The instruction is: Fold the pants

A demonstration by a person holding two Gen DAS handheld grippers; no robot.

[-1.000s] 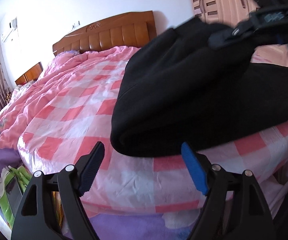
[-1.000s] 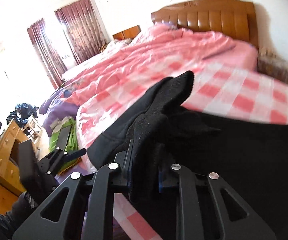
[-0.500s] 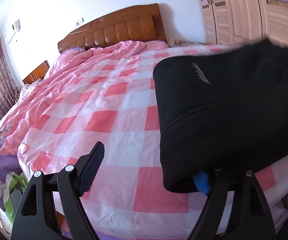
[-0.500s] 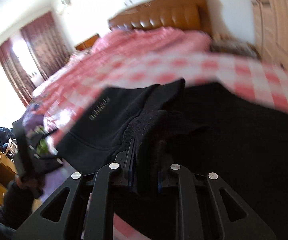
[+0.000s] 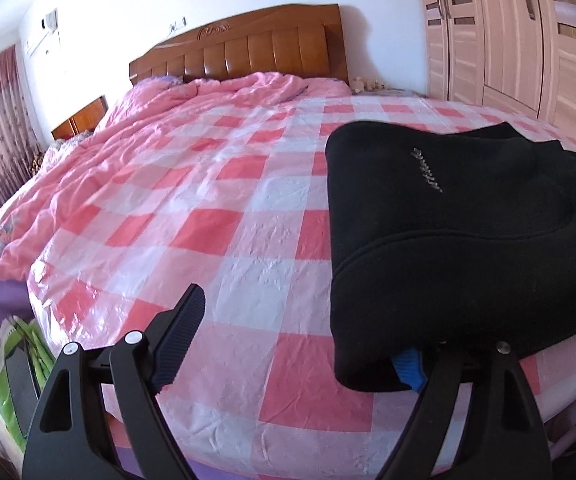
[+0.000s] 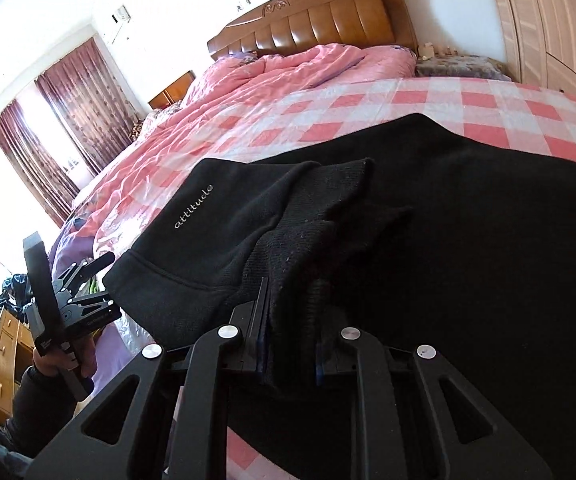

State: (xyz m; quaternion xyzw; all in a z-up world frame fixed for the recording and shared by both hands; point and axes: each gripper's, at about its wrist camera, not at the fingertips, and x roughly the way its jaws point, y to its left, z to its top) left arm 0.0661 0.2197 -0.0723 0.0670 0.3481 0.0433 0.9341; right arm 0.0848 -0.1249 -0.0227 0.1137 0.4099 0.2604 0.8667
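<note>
Pants: the black pants lie folded over on the checked bed, near its near edge, a small script logo on the top layer.
Right gripper: the right gripper has its jaws drawn narrow and clamped on a bunched ribbed edge of the pants, which stands up out of the grip.
Left gripper: the left gripper is at the near corner of the pants; its jaws are opening and stand wide, and no pad presses on cloth. The blue pad sits tucked just under the overhanging black corner, while the other pad is over bare bedspread.
Left hand: in the right wrist view, a hand holds that gripper off the bed edge, beside the pants' hem.
Stage: by my reading, the fold is laid and the top layer is about to be let go and squared.
Risk, drag: if the right jaws lift away before opening, the pinched edge would likely pull the top layer back and undo the fold.
Risk, snag: the blue pad under the corner could catch and flip it as the left gripper draws off.
Risk, slide: the pants sit close to the bed edge and the bedspread looks glossy, so a sideways tug might slide them off.
</note>
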